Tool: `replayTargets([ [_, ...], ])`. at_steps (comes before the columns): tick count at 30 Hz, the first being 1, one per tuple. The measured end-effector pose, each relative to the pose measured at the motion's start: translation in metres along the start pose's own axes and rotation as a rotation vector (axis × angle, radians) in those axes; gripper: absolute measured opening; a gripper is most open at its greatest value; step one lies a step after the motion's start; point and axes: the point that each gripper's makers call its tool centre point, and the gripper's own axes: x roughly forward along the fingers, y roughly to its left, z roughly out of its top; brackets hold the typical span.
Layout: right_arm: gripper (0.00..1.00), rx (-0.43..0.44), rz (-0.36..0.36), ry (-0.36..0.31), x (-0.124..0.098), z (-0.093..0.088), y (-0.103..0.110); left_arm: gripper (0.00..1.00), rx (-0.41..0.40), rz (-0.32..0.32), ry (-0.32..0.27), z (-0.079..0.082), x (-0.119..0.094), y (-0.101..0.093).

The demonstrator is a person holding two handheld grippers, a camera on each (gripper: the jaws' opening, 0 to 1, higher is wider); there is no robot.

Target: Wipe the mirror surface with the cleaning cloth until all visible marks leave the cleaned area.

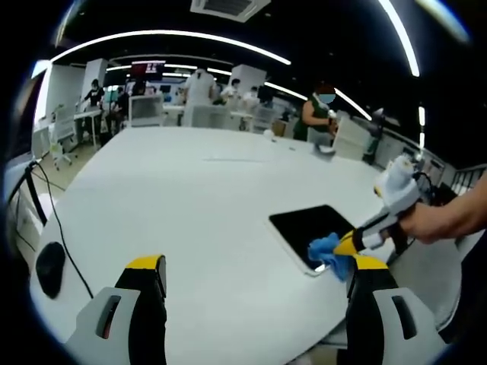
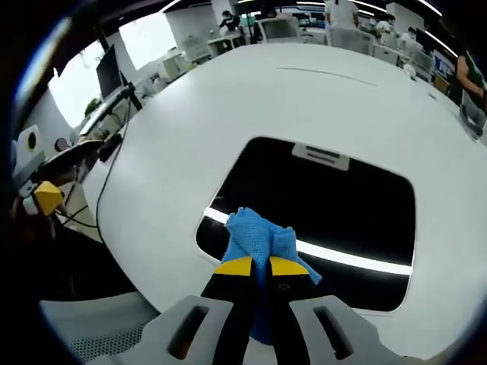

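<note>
Pressing the blue cloth (image 2: pixel 259 239) on the near edge of the mirror (image 2: pixel 335 205), the right tool (image 2: pixel 253 266) is clamped on it — the left tool (image 1: pixel 255 274) hangs open, empty. No marks visible; wiping seems unfinished.

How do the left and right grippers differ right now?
The left gripper is open, jaws wide apart and empty; the right gripper is shut on the blue cloth. The left hangs over bare white table; the right presses the cloth onto the mirror. Both have yellow-tipped jaws.
</note>
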Motion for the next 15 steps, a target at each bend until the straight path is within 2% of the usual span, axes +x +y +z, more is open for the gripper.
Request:
replayTargets([
  [7, 0.0, -0.01, 0.004, -0.003, 0.0019, 0.0019, 0.0039, 0.99, 0.006, 0.006, -0.008, 0.0041, -0.0038, 0.0007],
  [13, 0.0, -0.012, 0.005, -0.001, 0.0018, 0.0019, 0.004, 0.99, -0.001, 0.008, -0.005, 0.0002, -0.0051, -0.001],
  [15, 0.0, -0.043, 0.008, -0.004, 0.0026, 0.0032, 0.0076, 0.99, -0.001, 0.008, -0.006, -0.0003, -0.0053, -0.0018],
])
